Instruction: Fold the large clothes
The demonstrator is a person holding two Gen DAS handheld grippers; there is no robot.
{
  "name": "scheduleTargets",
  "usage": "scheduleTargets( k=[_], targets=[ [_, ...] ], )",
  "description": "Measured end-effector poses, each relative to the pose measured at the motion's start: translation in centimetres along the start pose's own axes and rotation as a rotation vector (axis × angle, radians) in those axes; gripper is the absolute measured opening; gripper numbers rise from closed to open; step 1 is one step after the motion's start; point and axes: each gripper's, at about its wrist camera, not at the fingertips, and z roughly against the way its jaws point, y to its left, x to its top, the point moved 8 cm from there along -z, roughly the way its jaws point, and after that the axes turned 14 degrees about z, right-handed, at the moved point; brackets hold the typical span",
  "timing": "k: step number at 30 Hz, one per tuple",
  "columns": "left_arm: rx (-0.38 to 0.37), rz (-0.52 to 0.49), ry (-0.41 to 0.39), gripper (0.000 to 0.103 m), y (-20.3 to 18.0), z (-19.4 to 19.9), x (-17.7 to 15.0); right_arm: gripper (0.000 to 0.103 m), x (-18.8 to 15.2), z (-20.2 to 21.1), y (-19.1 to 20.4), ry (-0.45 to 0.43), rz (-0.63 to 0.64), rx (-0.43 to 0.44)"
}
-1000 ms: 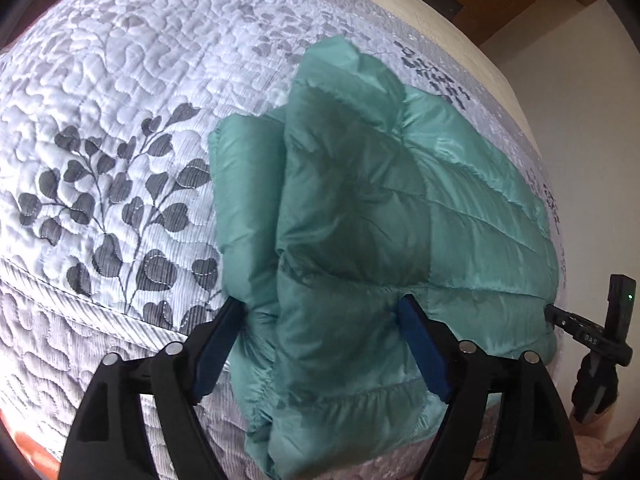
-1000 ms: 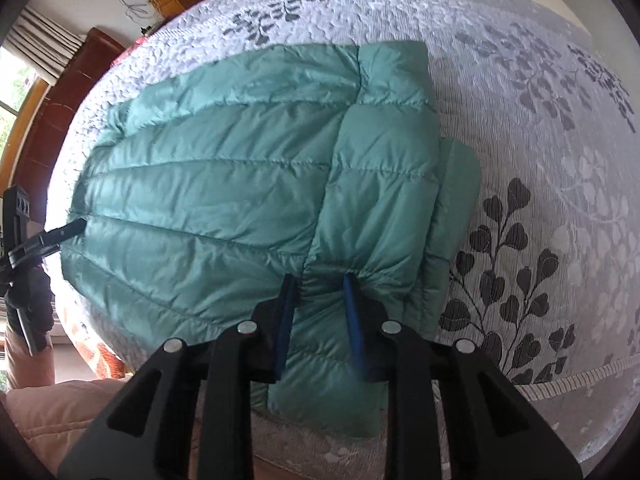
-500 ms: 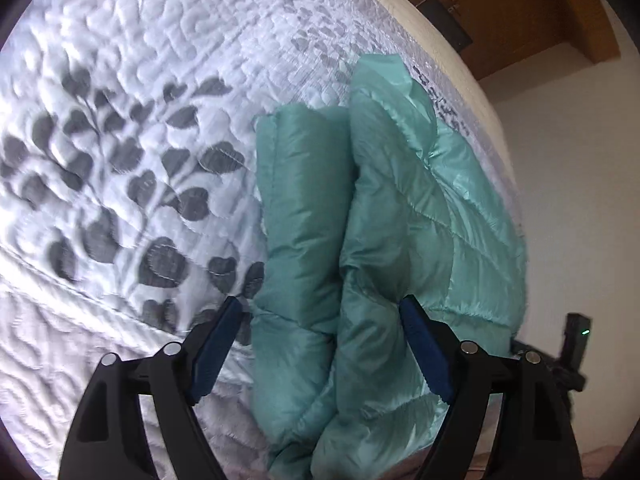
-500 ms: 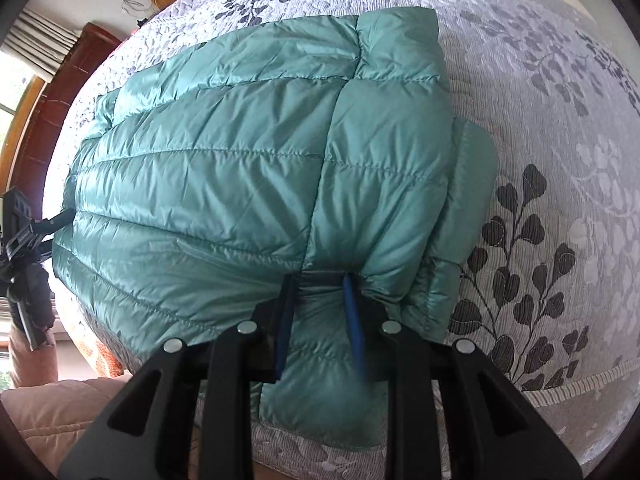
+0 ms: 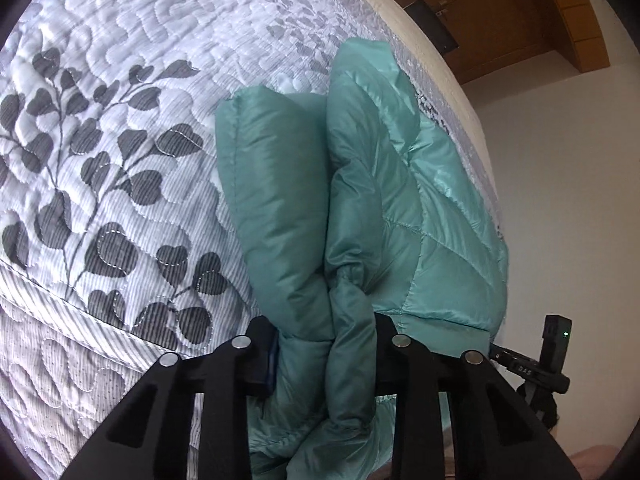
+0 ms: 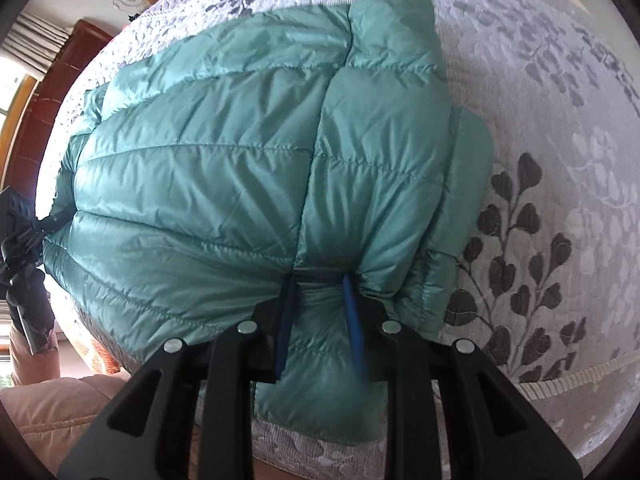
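Left gripper clamped on a bunched fold of the teal puffer jacket, blue pads mostly buried in the padding, black jaws pressed in from both sides. Right gripper likewise pinching a gather of the same jacket at its near edge, blue fingers drawn close with puckered fabric between them. Lying on the bed, spread across the grey-and-white quilted bedspread printed with dark leaf sprigs. Seen from the left wrist, stacked in thick puffy layers, one rolled fold at the left and a quilted panel at the right. Seen from the right wrist, broad and flat with stitched horizontal channels, a paler folded layer poking out on the right side toward the leaf print. Beyond the bed, white wall and wooden trim in one view; curtains and a dark wooden headboard in the other.
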Motion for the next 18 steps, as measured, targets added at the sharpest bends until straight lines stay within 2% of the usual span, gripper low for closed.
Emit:
scheduleTargets(
  k=[7, 9, 11, 15, 18],
  targets=[
    [0.043, -0.013, -0.002, 0.031, -0.1, -1.0, -0.2, 0.023, 0.1, -1.6, 0.0, 0.008, -0.024, -0.008],
    [0.053, -0.002, 0.000, 0.028, -0.7, -1.4, 0.0, 0.023, 0.2, -1.6, 0.0, 0.003, -0.034, 0.002],
    [0.070, -0.016, -0.012, 0.022, -2.1, -1.1, 0.3, 0.023, 0.2, -1.5, -0.3, -0.011, -0.061, 0.029],
    [0.072, -0.108, -0.055, 0.021, -6.1, 2.1, -0.3, 0.023, -0.1, -0.4, -1.0, -0.046, -0.107, 0.081],
    [0.094, -0.194, -0.075, 0.021, -9.6, 4.1, -1.0, 0.026, -0.4, 1.2, -1.2, -0.074, -0.105, 0.077]
  ],
)
